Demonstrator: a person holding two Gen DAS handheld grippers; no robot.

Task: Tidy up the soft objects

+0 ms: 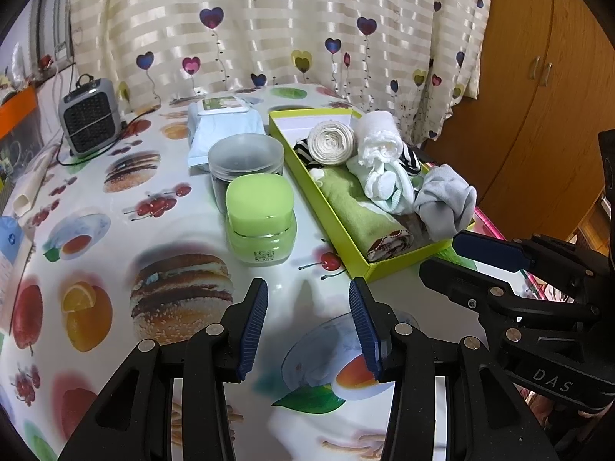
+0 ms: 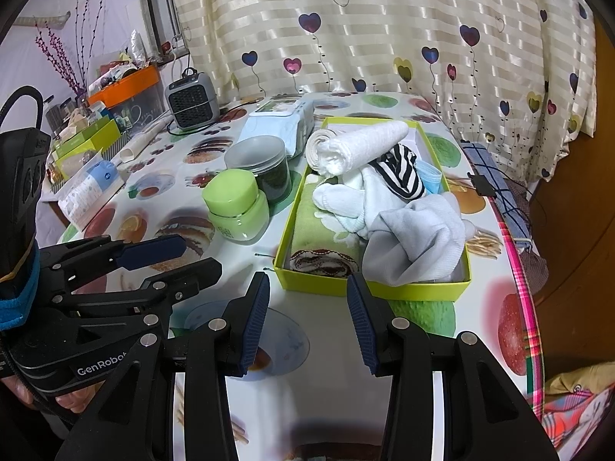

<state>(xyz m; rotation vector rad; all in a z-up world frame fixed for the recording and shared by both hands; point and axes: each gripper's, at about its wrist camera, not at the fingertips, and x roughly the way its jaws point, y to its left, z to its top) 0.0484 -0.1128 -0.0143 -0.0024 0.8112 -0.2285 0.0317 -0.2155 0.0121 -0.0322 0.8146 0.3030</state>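
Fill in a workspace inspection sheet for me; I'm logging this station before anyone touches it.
Surface: table under a glossy food-print cloth.
Job's things: green box holds a rolled white towel, green towel roll, striped cloth, grey sock.
Clutter: green jar, clear tub, wipes pack, small heater.
Grippers: left gripper and right gripper open, empty, above the cloth.
Cables: heater cord lies on the table.
Surroundings: heart-print curtain, wooden cupboard.
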